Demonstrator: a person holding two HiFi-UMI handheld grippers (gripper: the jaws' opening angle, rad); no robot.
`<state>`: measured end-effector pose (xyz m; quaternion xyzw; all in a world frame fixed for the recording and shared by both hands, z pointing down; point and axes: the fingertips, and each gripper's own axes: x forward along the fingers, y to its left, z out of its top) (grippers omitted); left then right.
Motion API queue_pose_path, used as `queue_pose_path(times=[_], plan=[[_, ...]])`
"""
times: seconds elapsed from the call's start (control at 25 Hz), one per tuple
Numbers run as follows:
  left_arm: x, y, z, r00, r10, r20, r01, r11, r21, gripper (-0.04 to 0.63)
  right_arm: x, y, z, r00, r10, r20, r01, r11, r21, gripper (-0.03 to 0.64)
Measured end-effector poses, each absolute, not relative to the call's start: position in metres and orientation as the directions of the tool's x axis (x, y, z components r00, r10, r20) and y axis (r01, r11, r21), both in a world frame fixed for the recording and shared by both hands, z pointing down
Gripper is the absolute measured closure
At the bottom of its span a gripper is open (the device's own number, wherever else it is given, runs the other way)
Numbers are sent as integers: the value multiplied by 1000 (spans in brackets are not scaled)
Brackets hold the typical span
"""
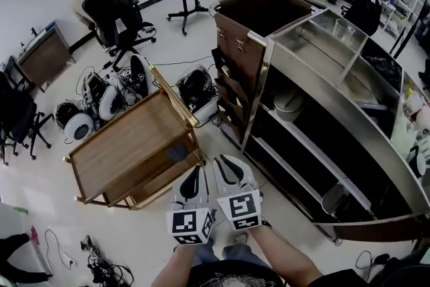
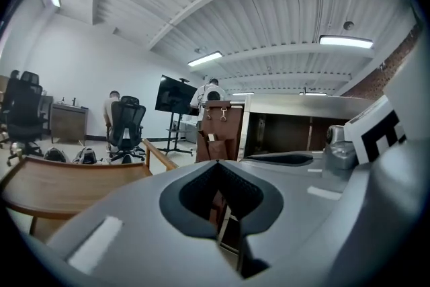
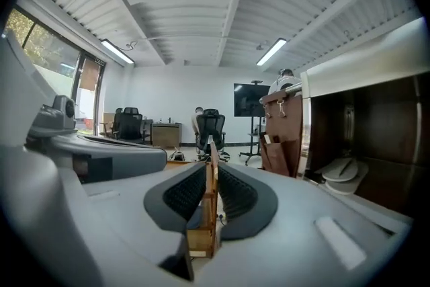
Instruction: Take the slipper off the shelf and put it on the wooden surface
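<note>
Seen from the head, both grippers sit at 6 o'clock. The left gripper (image 1: 196, 175) has its tips together on nothing, and the right gripper (image 1: 227, 165) is parted by a thin slit, also empty. Only the right gripper view plainly shows the flat white slipper (image 3: 344, 175), at 4 o'clock on the brown-and-steel shelf cart (image 1: 236, 44). The light-brown wooden trolley top (image 1: 121, 144) lies at 9 o'clock.

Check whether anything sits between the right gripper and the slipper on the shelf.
Nothing visible does. The slipper lies in an open-fronted bay of the shelf. The right gripper hangs empty in open air, short of it.
</note>
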<state>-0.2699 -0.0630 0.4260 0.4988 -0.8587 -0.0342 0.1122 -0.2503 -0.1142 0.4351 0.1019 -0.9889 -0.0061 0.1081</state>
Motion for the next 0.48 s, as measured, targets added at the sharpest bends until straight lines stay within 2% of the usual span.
queue_pose_path(times=[0.2, 0.48], plan=[[-237, -85, 402, -419, -899, 126, -879, 436, 195, 592, -209, -135, 405, -941, -288, 176, -290, 957, 15, 615], [-185, -118, 379, -306, -946, 105, -934, 320, 161, 592, -154, -155, 375, -929, -338, 152, -342, 940, 1, 617]])
